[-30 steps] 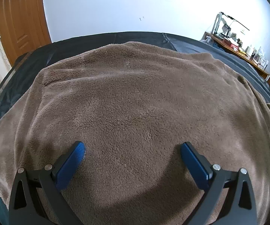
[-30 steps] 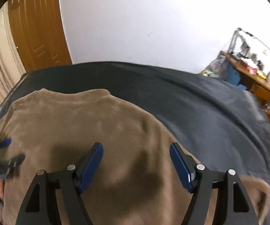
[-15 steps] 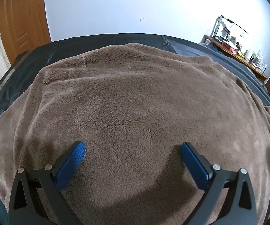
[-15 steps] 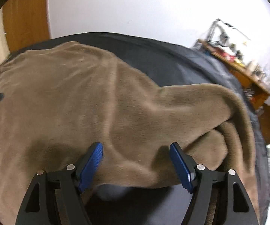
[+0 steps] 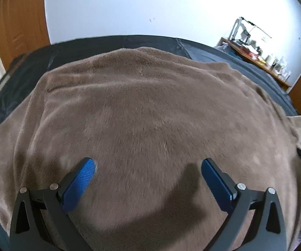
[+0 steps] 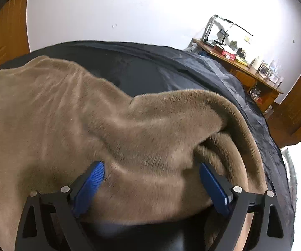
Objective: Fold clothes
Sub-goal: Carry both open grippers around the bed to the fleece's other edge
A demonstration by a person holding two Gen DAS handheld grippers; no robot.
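A brown fleece (image 5: 150,108) lies spread over the dark bed (image 6: 171,69). The left gripper (image 5: 148,167) hangs above it, jaws spread. The right gripper (image 6: 151,170) has just opened its jaws wider; they straddle a raised fold at the fleece's edge.

Black frames, silver screws, blue ribbed fingers (image 5: 78,185) both grippers

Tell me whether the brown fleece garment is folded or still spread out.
Mostly spread: the brown fleece garment lies flat over the dark cover. Only its right edge is bunched and turned over.
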